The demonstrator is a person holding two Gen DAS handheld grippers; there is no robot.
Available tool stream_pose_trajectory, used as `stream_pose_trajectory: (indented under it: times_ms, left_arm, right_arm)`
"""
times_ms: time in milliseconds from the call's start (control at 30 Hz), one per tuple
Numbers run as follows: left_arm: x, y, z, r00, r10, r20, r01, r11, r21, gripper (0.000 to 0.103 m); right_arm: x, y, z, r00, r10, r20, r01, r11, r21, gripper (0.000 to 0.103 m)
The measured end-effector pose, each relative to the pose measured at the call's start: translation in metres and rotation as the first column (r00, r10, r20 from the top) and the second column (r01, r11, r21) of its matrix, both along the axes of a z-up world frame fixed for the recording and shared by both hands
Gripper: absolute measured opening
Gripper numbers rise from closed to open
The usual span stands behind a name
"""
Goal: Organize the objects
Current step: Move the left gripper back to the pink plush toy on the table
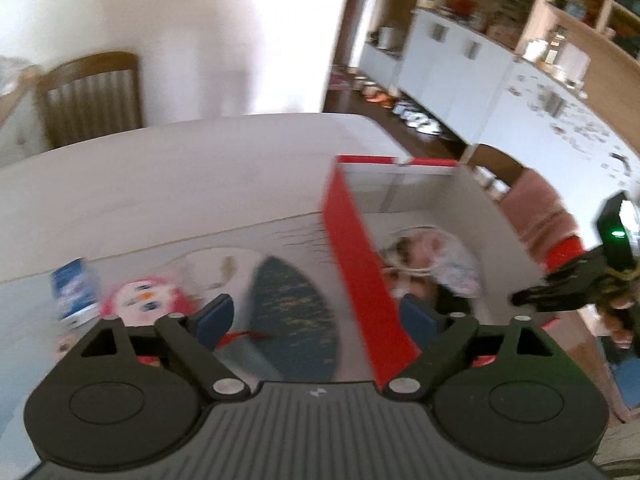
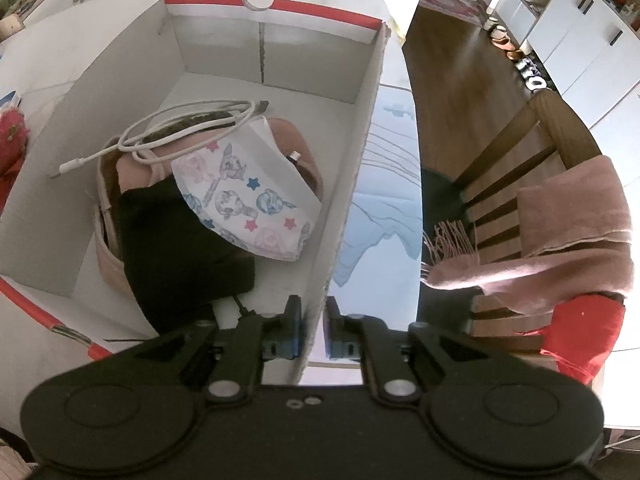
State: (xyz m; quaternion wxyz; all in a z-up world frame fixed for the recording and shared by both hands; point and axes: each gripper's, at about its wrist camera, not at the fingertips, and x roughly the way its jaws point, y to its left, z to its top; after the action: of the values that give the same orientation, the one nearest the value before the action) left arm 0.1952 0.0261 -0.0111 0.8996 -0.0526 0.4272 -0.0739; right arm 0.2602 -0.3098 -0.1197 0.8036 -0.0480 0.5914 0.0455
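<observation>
Squarely on the white table (image 2: 48, 40) sits an open cardboard box (image 2: 120, 80) with red outer walls and pale inner ones. Inside it lie a printed face mask (image 2: 244, 196), a coiled white charging cable (image 2: 188, 128), a pink item (image 2: 296, 148) and a black cloth (image 2: 176, 240). The right gripper (image 2: 312, 332) is pinching the box's right wall, one blue pad on each side of the cardboard. The left gripper (image 1: 316, 312) is spread wide, straddling the box's red left wall (image 1: 360, 264) without clearly touching it. Outside that wall lie a blue oval piece (image 1: 292, 300), a red-and-white snowman toy (image 1: 140, 300) and a small blue-and-white carton (image 1: 74, 292). Right of the table, a pink scarf (image 2: 568, 240) hangs over a wooden chair (image 2: 520, 152).
</observation>
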Motion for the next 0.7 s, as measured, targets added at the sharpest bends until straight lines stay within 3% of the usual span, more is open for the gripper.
stream_pose_trajectory:
  times_ms: [167,367,700]
  left_arm:
    - [-0.004,0.029,-0.010,0.997,0.073,0.000,-0.073,0.997,0.017,0.103]
    - [0.008,0.050,-0.032,0.993,0.116,0.005,-0.115,0.983,0.141,0.103]
    - [0.042,0.081,-0.069,0.988,0.129,-0.082,-0.115,0.981,0.159,0.103]
  right_arm:
    - [0.001,0.002,0.001,1.000,0.005,0.003,-0.005,1.000,-0.003,0.006]
    - [0.001,0.004,0.001,1.000,-0.002,0.008,0.002,1.000,-0.009,0.006]
    - [0.001,0.006,0.002,1.000,-0.009,0.006,0.009,1.000,-0.018,0.006]
